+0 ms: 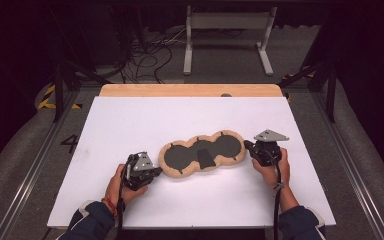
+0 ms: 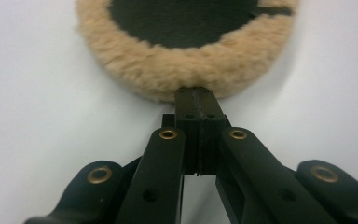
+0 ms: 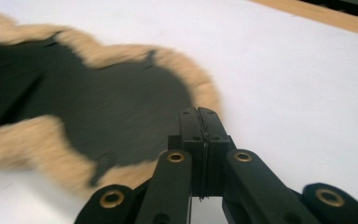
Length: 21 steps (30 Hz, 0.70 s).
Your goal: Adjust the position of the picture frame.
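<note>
fleece mat [image 1: 202, 155] lies flat on the white worktop [image 1: 130, 120], near-centre, long axis running left-right and rising slightly toward the far right. shape: three joined round lobes, dark grey inner face up, tan fleece rim all round. a small dark flap [image 1: 206, 159] sits on the middle lobe, near edge.

left gripper [image 1: 156, 171]: at the left end of the mat, held in the person's left hand [image 1: 117, 186]. fingers together. left gripper view puts the tips right at the tan rim [image 2: 186, 70] of the left lobe, touching or just short of it; can't tell if any fleece is pinched. no gap visible between the pads.

right gripper [image 1: 246, 145]: at the right end of the mat, held in the right hand [image 1: 272, 167], grey three-cornered plate [image 1: 271, 135] on top. fingers together. right gripper view shows the tips at the edge of the right lobe [image 3: 121, 107], over the border of dark face and tan rim; can't tell if they clamp fabric. that view is blurred on the mat side.

both grippers sit low over the worktop, one at each end, pointing inward at the mat. mat looks flat, no lifted edge seen from the high view.

a wooden strip [image 1: 190, 90] shows along the far edge of the worktop. beyond it, floor with cables [image 1: 150, 57] and a white frame leg stand [image 1: 227, 35].
</note>
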### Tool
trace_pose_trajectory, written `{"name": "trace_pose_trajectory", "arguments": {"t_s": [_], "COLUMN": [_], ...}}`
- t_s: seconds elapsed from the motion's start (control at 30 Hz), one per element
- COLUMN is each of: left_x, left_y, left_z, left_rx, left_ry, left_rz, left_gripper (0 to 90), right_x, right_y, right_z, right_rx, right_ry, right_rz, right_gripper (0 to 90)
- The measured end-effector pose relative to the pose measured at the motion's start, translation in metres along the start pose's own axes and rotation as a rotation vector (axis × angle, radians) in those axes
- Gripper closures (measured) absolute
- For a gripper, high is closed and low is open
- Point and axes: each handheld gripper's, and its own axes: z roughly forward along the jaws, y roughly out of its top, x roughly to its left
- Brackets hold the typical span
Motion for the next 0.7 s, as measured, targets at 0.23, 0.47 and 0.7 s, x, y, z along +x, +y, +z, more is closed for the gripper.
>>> {"name": "trace_pose_trajectory", "arguments": {"t_s": [0.23,0.47,0.7], "left_x": [0.02,0.035,0.041], "left_y": [0.006,0.013,0.013], "left_z": [0.008,0.016,0.016], "left_rx": [0.001,-0.004,-0.008], "left_ry": [0.021,0.004,-0.02], "left_rz": [-0.064,-0.09,-0.112], "left_gripper": [87.8,89.5,89.7], "right_x": [-0.016,-0.027,-0.024], "right_y": [0.004,0.004,-0.003], "right_z": [0.026,0.041,0.033], "right_rx": [0.047,0.088,0.089], "right_ry": [-0.008,0.087,0.102], "right_rz": [0.045,0.08,0.06], "right_gripper": [90.0,90.0,90.0]}}
